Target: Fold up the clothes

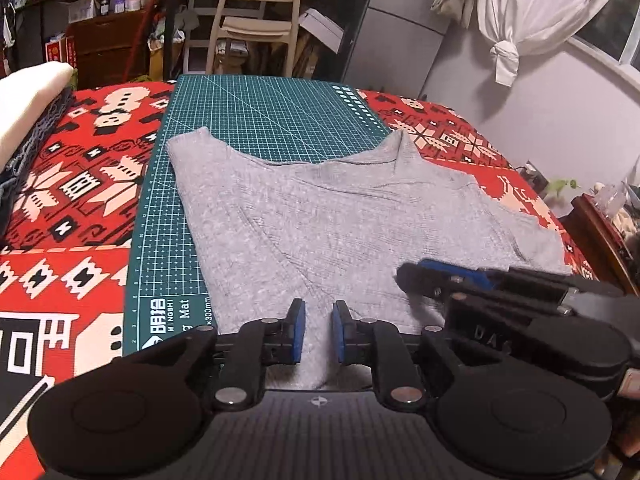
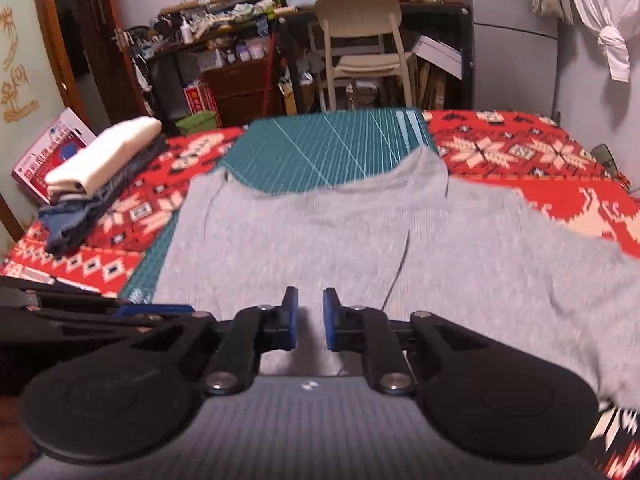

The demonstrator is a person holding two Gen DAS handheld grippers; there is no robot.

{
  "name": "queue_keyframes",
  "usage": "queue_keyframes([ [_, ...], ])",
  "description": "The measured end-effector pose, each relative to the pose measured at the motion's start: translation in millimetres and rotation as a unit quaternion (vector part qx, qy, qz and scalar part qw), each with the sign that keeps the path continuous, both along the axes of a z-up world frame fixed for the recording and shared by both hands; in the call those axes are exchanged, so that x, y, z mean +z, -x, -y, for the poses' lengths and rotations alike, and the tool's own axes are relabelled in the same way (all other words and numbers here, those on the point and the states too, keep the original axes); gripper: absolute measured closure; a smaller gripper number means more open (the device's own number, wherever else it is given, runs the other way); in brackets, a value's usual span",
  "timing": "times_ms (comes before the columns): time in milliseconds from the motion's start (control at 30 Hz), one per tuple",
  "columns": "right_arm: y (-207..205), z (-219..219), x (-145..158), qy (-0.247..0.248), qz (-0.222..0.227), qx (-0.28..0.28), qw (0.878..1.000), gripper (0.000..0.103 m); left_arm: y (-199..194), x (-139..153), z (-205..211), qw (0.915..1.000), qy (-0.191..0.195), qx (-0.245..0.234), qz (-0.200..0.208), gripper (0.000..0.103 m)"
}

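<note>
Two handheld grippers hover side by side at the near hem of a grey knit top point(image 1: 320, 216): the left gripper point(image 1: 319, 330) and the right gripper point(image 2: 307, 318) each show blue pads slightly apart, with bare cloth visible in the gap and nothing pinched, probably ready to take hold for a fold. Beyond them the top lies spread flat across a green cutting mat point(image 1: 256, 112) over a red patterned cover point(image 1: 72, 184), giving a smooth work surface. Farther left sits a stack of folded clothes point(image 2: 108, 160).
</note>
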State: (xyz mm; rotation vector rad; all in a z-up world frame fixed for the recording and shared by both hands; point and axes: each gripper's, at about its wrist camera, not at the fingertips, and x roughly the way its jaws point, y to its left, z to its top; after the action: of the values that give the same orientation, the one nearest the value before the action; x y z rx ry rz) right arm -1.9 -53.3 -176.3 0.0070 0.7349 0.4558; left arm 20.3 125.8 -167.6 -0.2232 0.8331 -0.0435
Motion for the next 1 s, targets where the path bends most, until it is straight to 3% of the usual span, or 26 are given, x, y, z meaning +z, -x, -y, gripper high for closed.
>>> queue_keyframes([
  [200, 8, 4, -9, 0.025, 0.013, 0.005, 1.0, 0.091, 5, -2, 11, 0.9991, -0.04, -0.011, 0.009, 0.089],
  [533, 20, 11, 9, 0.005, 0.019, 0.008, 1.0, 0.089, 14, 7, 5, 0.9995, -0.03, 0.009, 0.009, 0.089],
  [767, 24, -4, -7, 0.014, 0.006, 0.022, 1.0, 0.091, 16, -4, -1, 0.9995, -0.02, 0.025, -0.003, 0.088],
  [1000, 34, 4, -6, 0.023, 0.011, 0.026, 0.999, 0.085, 25, -4, 8, 0.9988, -0.046, 0.015, 0.004, 0.088],
])
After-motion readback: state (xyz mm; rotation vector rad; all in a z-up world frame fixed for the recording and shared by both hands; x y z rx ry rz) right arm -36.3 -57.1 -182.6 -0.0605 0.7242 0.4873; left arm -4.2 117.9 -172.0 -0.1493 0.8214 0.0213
